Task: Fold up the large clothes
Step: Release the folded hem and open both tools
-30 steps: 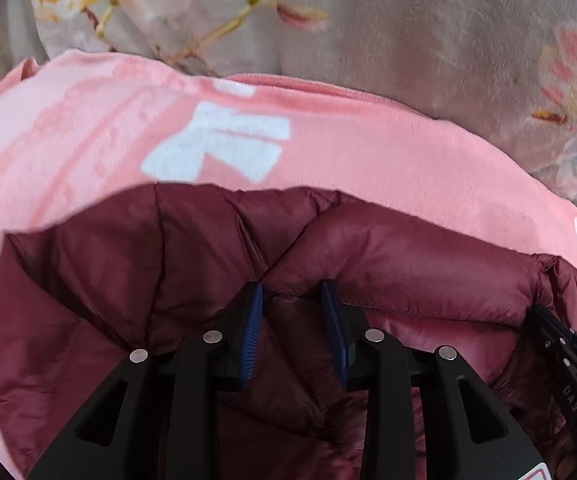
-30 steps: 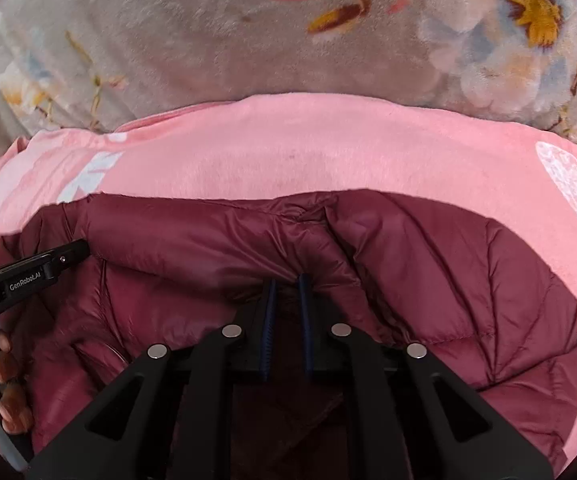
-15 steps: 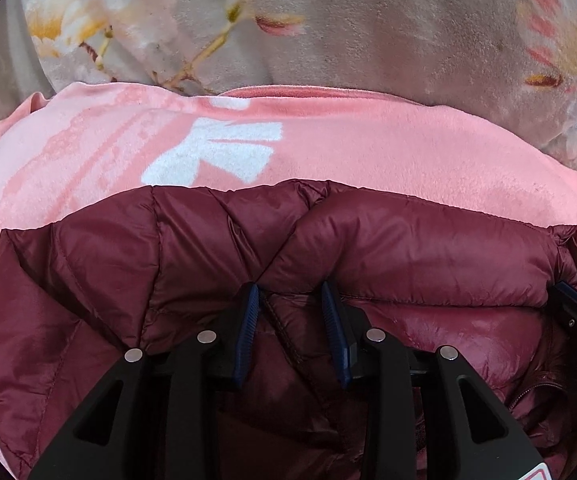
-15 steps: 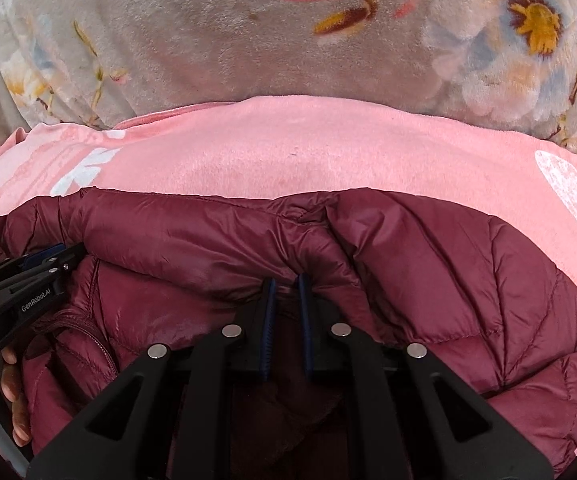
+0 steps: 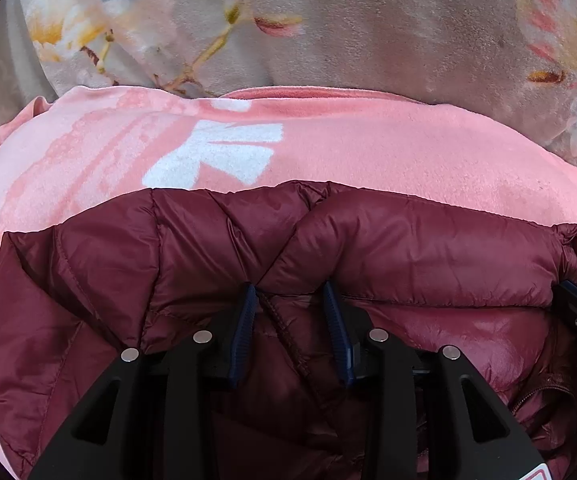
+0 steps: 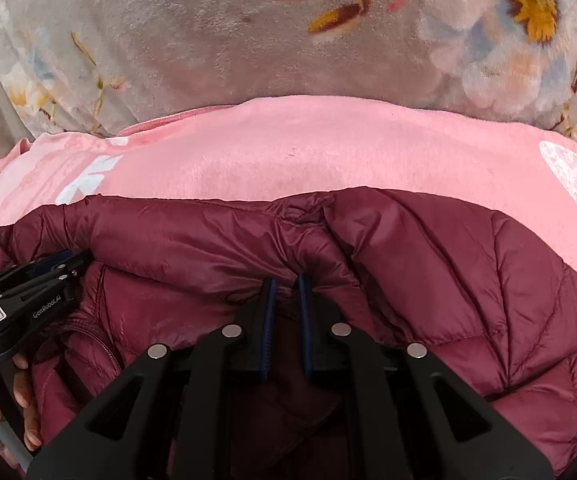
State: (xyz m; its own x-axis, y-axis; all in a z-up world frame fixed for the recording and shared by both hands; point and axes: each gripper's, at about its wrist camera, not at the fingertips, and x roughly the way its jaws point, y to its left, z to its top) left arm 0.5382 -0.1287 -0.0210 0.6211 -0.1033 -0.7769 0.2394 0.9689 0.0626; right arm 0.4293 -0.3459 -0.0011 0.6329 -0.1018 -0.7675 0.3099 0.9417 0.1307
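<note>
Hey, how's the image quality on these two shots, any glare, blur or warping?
Left wrist view: soft daylight, glossy sheen on the jacket, flowered blanket slightly soft. Right wrist view: sharp jacket seams, pink blanket edge bowed by fisheye, corners vignetted black.

We see a pink plush blanket with white motifs spread over a grey floral fleece cover, softly lit.
</note>
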